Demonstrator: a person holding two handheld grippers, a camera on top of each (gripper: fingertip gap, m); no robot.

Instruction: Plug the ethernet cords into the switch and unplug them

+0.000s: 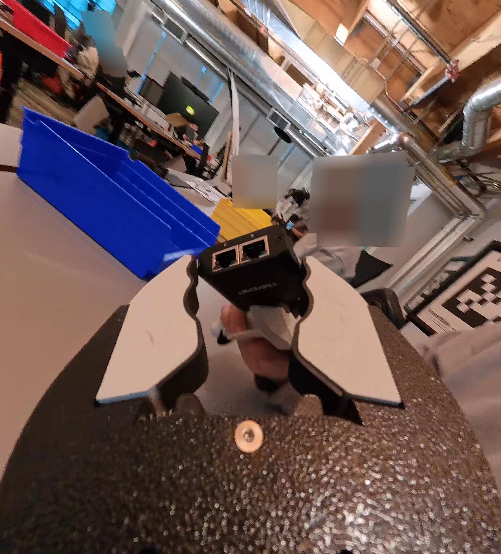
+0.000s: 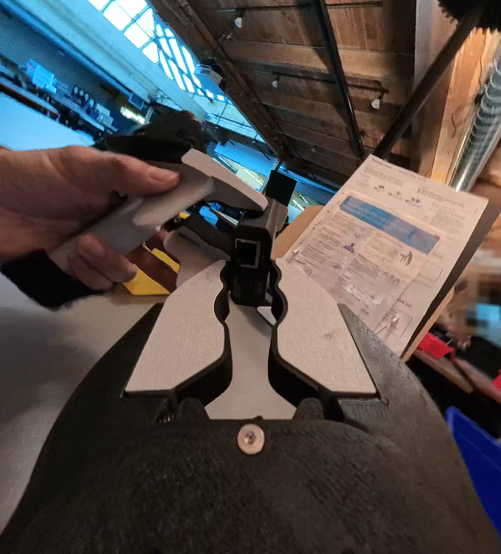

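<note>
left wrist: close, tilted up | right wrist: close, tilted up | shared: switch (image 1: 250, 266)

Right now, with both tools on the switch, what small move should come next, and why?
Probably open the right tool and back it off. The switch also looks clamped by the left tool, its two ports in the left view are empty, and neither tool holds a cord.
</note>
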